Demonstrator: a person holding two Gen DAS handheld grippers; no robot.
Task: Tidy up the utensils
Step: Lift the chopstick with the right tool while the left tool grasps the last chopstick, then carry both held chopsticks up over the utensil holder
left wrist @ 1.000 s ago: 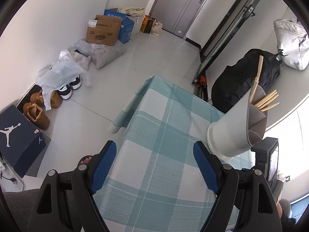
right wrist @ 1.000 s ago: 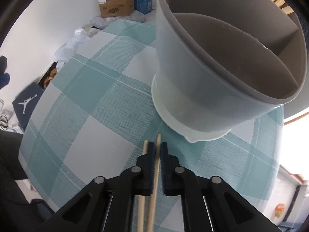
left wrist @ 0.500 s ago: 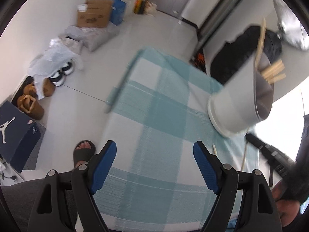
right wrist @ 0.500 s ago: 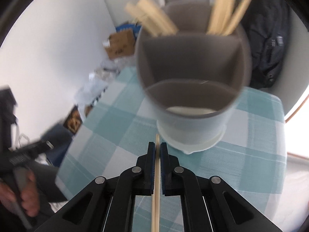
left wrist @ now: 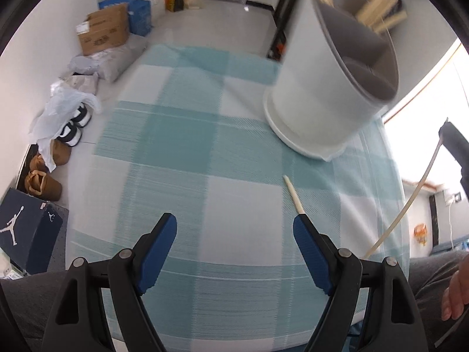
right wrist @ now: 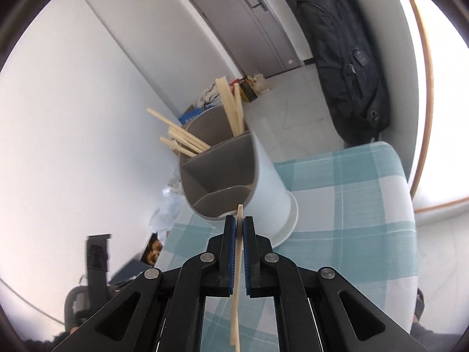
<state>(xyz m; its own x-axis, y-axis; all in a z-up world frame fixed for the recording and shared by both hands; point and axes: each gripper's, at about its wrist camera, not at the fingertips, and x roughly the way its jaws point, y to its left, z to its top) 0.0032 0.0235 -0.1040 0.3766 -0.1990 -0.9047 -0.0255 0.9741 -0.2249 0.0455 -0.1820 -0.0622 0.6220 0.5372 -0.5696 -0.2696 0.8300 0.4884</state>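
Note:
A grey-and-white divided utensil holder [left wrist: 319, 88] stands on the checked tablecloth [left wrist: 181, 146], with several wooden chopsticks [right wrist: 187, 142] in its far compartments. My right gripper [right wrist: 239, 227] is shut on one chopstick [right wrist: 236, 278], raised before the holder [right wrist: 263, 184], with the stick's tip level with the near rim. In the left wrist view that held chopstick [left wrist: 410, 196] slants at the right edge. My left gripper [left wrist: 234, 234] is open and empty above the cloth. A loose chopstick [left wrist: 293, 195] lies on the cloth just ahead of its right finger [left wrist: 310, 252].
A black backpack [right wrist: 346, 58] leans on the wall behind the table. On the floor to the left lie cardboard boxes [left wrist: 102, 32], bags and shoes [left wrist: 70, 129]. A person's hand [left wrist: 454, 299] shows at the lower right. The table edge [left wrist: 96, 152] drops off on the left.
My right gripper has risen off the cloth with one chopstick and tilted up toward the holder's mouth. My left gripper has moved nearer the holder, over the chopstick left on the cloth.

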